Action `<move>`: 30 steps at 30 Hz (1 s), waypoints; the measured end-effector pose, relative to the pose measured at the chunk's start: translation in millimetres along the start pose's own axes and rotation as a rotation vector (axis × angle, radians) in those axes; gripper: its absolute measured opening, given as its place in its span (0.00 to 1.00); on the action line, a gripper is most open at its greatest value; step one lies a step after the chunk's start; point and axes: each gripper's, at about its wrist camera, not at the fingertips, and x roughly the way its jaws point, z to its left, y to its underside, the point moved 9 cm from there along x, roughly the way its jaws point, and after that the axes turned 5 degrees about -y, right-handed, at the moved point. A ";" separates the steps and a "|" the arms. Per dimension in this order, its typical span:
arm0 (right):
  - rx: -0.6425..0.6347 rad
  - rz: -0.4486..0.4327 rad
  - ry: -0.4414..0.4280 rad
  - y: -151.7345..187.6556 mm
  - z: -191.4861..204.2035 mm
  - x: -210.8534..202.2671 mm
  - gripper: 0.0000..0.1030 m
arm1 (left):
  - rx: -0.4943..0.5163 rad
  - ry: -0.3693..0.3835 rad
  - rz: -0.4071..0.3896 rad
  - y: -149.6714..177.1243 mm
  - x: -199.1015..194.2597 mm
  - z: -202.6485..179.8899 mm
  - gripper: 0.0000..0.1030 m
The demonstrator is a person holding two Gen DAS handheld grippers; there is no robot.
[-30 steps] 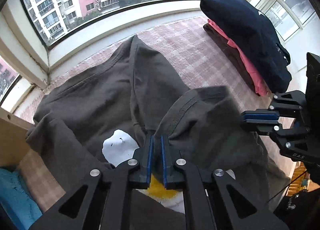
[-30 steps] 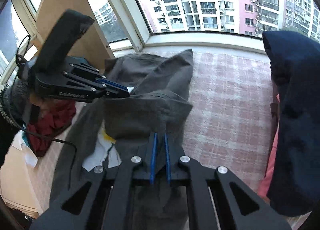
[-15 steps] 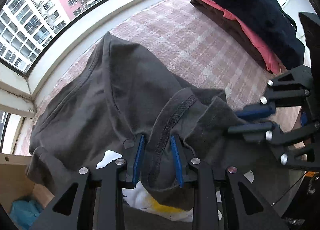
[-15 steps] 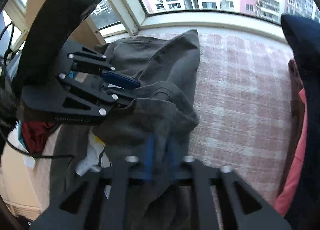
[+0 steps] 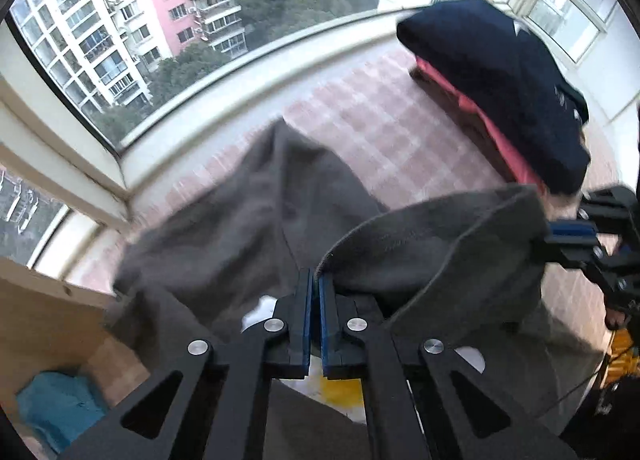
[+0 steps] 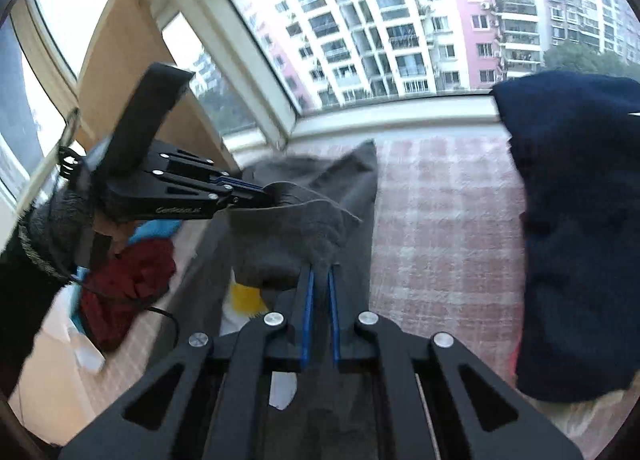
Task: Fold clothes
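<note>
Jaws of two grippers pinched on one grey shirt (image 5: 248, 227), three folded garments (image 5: 504, 83) stacked

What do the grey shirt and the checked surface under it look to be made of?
Grey shirt: soft matte knit, probably cotton jersey; it drapes limply from both tools with a stitched hem. Checked surface: looks like a woven or fuzzy textile cover, pink-and-white plaid, non-glossy; blur leaves this uncertain.

Almost nothing can be read here. The side of the left gripper (image 6: 256, 193), seen from the right wrist camera, carries a short line of pale raised lettering, but it is too blurred to make out. The navy garment (image 5: 500, 79) on the pile shows small pale marks near its edge, too small to read.
</note>
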 end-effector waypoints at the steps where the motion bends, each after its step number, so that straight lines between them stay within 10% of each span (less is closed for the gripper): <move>1: -0.005 -0.024 0.017 -5.0 -2.0 -9.2 0.07 | -0.001 -0.001 -0.009 -8.6 -5.1 1.2 0.02; 11: 0.055 -0.124 0.156 -14.7 -55.7 -64.2 0.06 | 0.158 0.008 -0.150 -178.9 -14.0 -83.7 0.02; 24: 0.202 -0.036 0.096 43.8 -90.8 -63.5 0.23 | 0.172 -0.046 -0.244 -193.1 -40.3 -78.5 0.28; 30: 0.166 0.033 0.093 60.1 -79.6 -66.4 0.36 | 0.097 -0.045 -0.190 -127.1 -49.6 -34.4 0.30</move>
